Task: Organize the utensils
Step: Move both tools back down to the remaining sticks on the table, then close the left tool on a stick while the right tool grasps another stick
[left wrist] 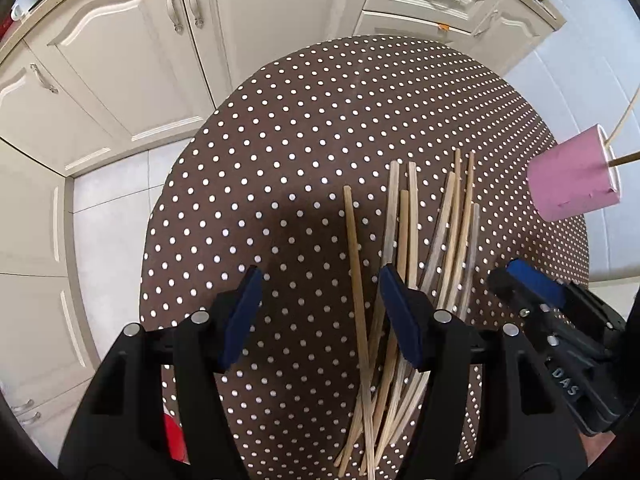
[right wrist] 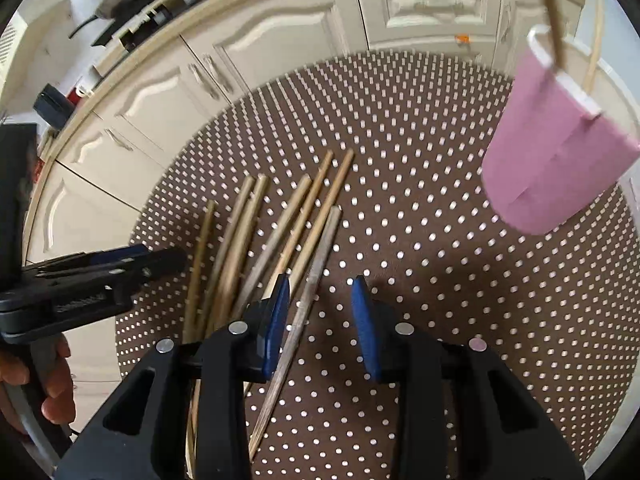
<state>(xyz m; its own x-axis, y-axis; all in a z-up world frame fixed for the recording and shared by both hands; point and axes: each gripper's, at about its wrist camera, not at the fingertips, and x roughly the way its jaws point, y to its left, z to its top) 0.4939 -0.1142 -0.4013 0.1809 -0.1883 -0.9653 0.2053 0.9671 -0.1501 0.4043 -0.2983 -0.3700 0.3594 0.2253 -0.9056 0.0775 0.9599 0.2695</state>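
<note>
Hovering over loose chopsticks (left wrist: 404, 264), both the left claw (left wrist: 320, 312) and right claw (right wrist: 322, 324) gape apart, empty.

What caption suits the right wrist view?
Open right gripper over chopsticks on dotted table, pink cup beyond.

Wooden chopsticks (left wrist: 404, 264) fanned flat beside upright pink cup (left wrist: 572, 176) holding two

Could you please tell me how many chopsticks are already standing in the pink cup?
2: both poke out of the cup mouth, one chopstick leaning left, another nearer its right rim. More may be hidden inside.
</note>
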